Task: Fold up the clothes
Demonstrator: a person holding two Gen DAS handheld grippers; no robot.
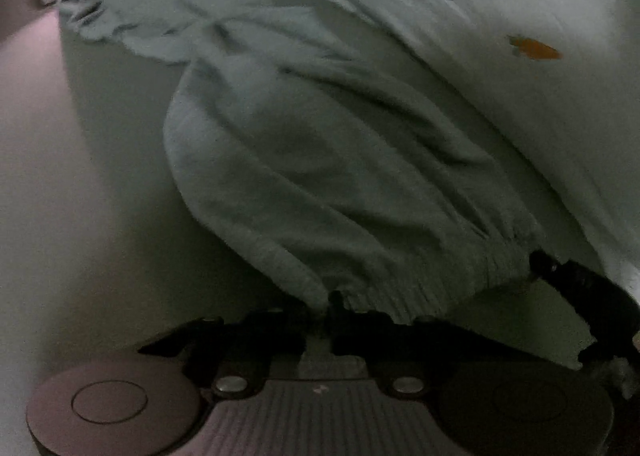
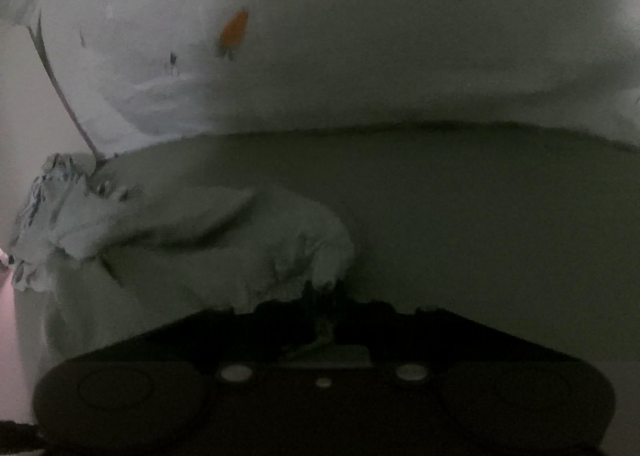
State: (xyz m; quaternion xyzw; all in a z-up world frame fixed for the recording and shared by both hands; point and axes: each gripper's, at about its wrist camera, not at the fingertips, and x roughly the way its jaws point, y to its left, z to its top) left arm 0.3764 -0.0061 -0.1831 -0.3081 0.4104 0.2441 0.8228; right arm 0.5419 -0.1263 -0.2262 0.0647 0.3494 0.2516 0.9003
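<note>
A pale grey-green garment (image 1: 320, 160) with a ribbed elastic waistband (image 1: 420, 288) hangs stretched between my two grippers. My left gripper (image 1: 334, 304) is shut on one end of the waistband. My right gripper (image 1: 560, 276) shows in the left wrist view as a dark shape shut on the other end. In the right wrist view my right gripper (image 2: 324, 308) is shut on the gathered edge of the same garment (image 2: 224, 248), which bunches to the left. The scene is dim.
A white cloth (image 1: 500, 16) with a small orange carrot print (image 1: 536, 48) lies beyond the garment; it also shows in the right wrist view (image 2: 360, 36). A patterned ruffled fabric (image 2: 48, 208) lies at the left. A pale surface (image 1: 60, 176) lies below.
</note>
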